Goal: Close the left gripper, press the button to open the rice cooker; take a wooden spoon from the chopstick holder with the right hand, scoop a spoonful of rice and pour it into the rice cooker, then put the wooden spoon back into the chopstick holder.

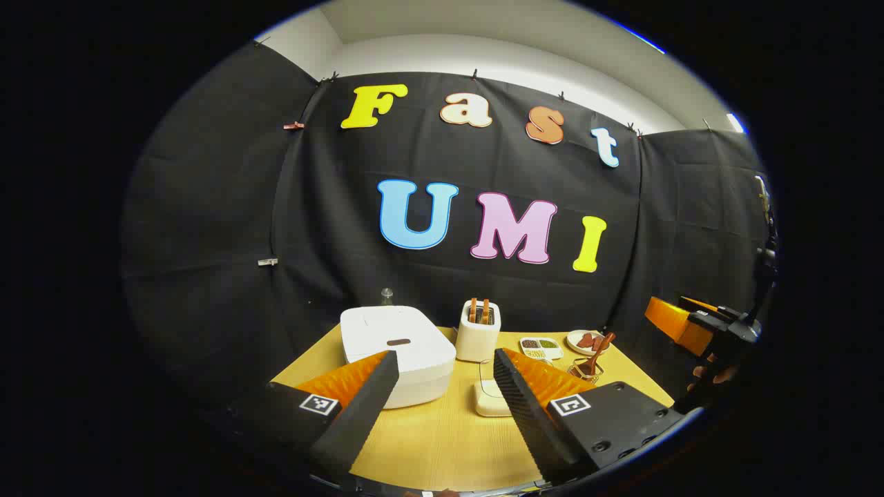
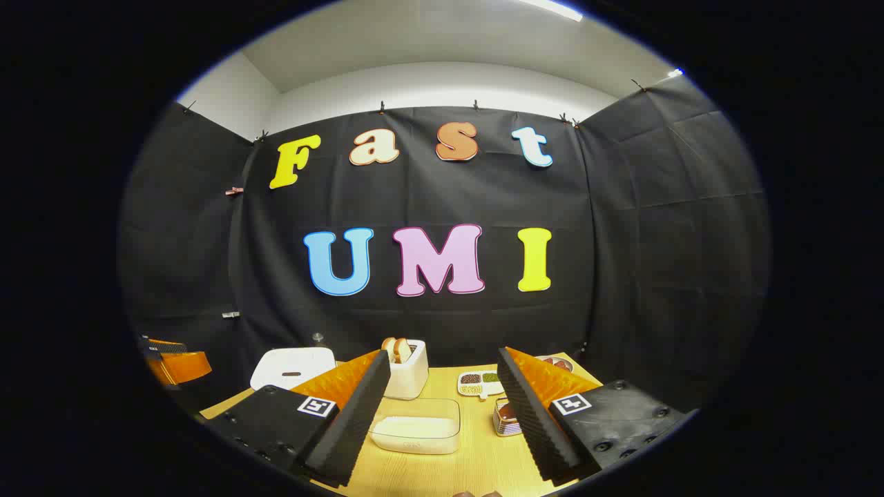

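Rice cooker point(image 1: 397, 355), white with its lid down, sits at the back left of a light wooden table point(image 1: 442, 442), with a small dark slot showing on its lid. In the right gripper view the same cooker point(image 2: 293, 367) appears at the far left of the table. Just to its right stands a white toaster point(image 1: 478, 331) with two slices of bread poking out of the top. In front of the toaster lies a clear lidded container of rice point(image 2: 416, 425). Further right is a small divided white dish point(image 1: 541, 347) holding dark and green grains, and behind that a plate point(image 1: 585, 340) with reddish pieces on it. Near the right edge of the table, the wooden spoon point(image 1: 598, 353) leans upright in the chopstick holder point(image 1: 585, 371).

Left gripper point(image 1: 445, 386) hovers above the near edge of the table, its two fingers spread wide apart and holding nothing, framing the cooker and the rice container between them. Right gripper point(image 2: 442, 386) is likewise spread wide and empty, held above the table's near side. In the left gripper view that right gripper also appears at the far right, gripped by a person's hand point(image 1: 711, 376).
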Demonstrator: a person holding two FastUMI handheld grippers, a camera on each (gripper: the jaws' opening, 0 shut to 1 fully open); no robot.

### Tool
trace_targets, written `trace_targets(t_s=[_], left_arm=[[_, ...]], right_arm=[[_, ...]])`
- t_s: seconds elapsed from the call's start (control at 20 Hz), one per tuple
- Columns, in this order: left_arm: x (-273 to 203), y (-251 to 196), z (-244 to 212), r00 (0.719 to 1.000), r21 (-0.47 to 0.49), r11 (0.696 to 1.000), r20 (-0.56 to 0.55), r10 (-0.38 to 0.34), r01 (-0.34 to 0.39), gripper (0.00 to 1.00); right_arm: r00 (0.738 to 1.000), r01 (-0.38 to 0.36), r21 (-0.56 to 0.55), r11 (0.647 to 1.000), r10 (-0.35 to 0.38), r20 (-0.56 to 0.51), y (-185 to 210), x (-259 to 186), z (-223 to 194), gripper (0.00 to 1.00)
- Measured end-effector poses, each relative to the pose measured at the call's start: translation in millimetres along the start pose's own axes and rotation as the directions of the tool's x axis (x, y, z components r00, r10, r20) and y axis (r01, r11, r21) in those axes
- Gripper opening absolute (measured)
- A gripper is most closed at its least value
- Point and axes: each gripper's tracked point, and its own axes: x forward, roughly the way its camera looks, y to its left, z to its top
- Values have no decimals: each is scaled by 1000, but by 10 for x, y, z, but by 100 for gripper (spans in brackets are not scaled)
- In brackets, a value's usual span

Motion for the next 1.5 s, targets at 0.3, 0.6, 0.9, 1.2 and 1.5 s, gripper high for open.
trace_targets(t_s=[0.3,0.6,0.9,1.2,1.5], left_arm=[[183,56,35,1000,-4,1000,-2,-24,24,96],[309,-72,95,997,25,997,-5,-78,78,96],[561,-118,153,996,59,995,-8,-85,85,96],[964,25,291,1000,48,999,-24,-15,16,95],[1461,152,391,999,-36,999,-44,-7,6,82]], right_arm=[[999,40,-3,999,-40,11,-147,-43,67,98],[995,98,8,995,-98,-28,-333,-79,46,98],[990,132,-3,991,-132,-44,-573,8,4,97],[990,117,17,993,-115,-76,-761,421,-118,97],[992,89,30,996,-86,-95,-983,810,-184,97]])
